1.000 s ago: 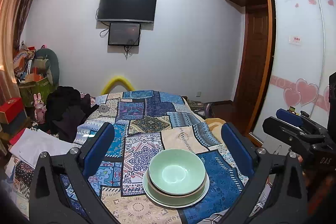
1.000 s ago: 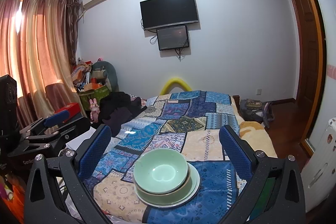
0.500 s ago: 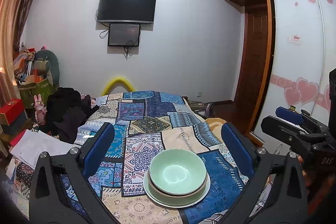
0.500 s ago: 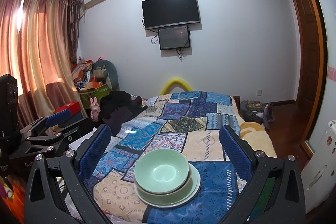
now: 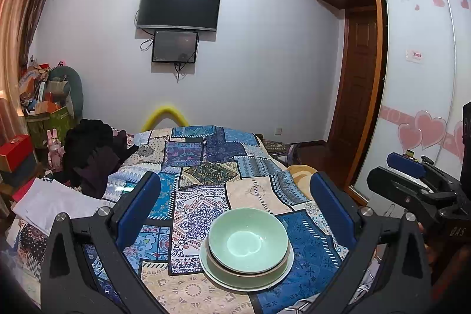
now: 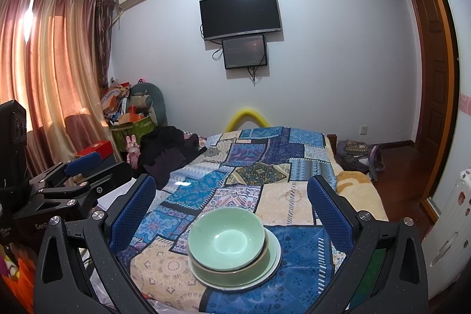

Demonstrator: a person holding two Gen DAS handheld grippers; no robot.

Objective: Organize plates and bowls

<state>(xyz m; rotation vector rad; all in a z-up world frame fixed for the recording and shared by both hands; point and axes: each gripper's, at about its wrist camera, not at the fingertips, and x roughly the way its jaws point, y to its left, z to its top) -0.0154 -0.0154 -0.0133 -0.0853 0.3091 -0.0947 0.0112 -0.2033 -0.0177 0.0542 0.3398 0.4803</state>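
Note:
A pale green bowl (image 5: 248, 243) (image 6: 226, 239) sits nested in a second green bowl with a brown rim (image 5: 226, 270) (image 6: 235, 272), and both stand on a white plate (image 5: 282, 272) (image 6: 272, 264). The stack rests on the near end of a patchwork bedspread (image 5: 206, 167) (image 6: 265, 158). My left gripper (image 5: 235, 202) is held back from the stack, open and empty, its blue pads wide on either side. My right gripper (image 6: 231, 200) is likewise open and empty, short of the stack. Each gripper shows at the edge of the other's view.
Dark clothes (image 5: 94, 149) (image 6: 167, 152) and white folded paper (image 5: 50, 205) lie on the bed's left side. Boxes and a basket (image 6: 129, 119) crowd the left corner by the curtains. A wardrobe (image 5: 421, 78), a door (image 5: 359, 96) and a bag on the floor (image 6: 357, 153) are on the right.
Both views have shifted only slightly. The stack of bowls and plate has not moved, and both grippers stay open.

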